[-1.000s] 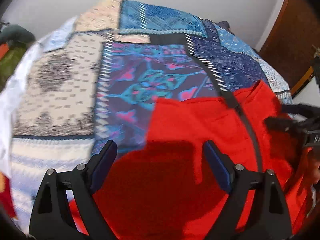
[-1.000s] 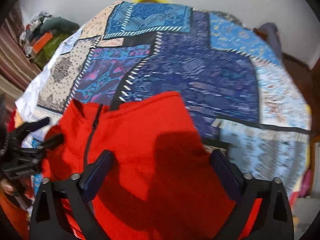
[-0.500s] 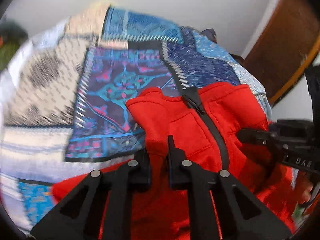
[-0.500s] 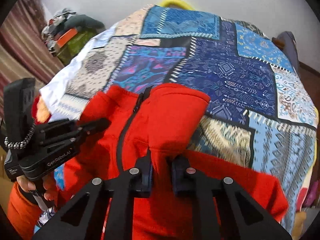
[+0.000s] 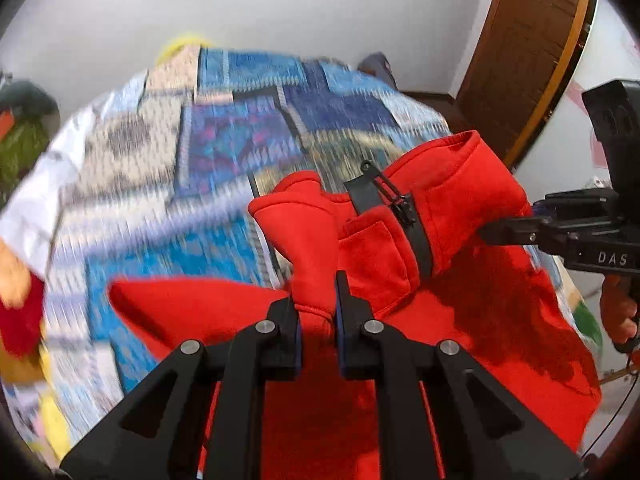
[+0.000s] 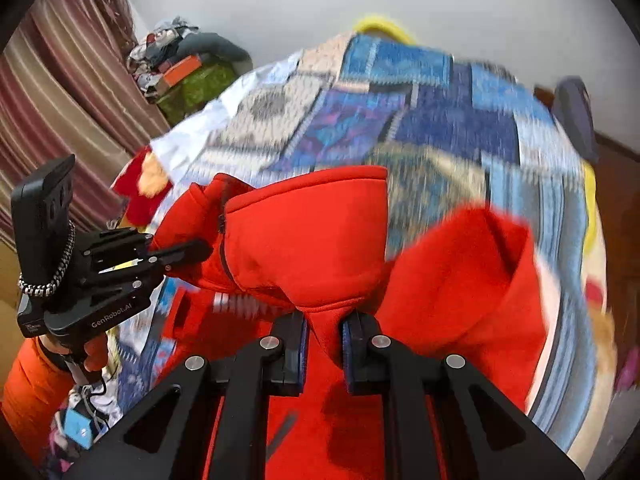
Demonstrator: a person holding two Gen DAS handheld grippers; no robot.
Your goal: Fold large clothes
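Jaws of both grippers, wide before, now pinching red jacket (image 5: 448, 200).

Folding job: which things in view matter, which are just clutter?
In play: red zip jacket, left gripper, right gripper, both clamped on it.

Lying about: patchwork bedspread, clothes pile, striped curtain, wooden door.

Left hand-held gripper (image 5: 317, 312) and right hand-held gripper (image 6: 324, 334), both clamped, angled downward.
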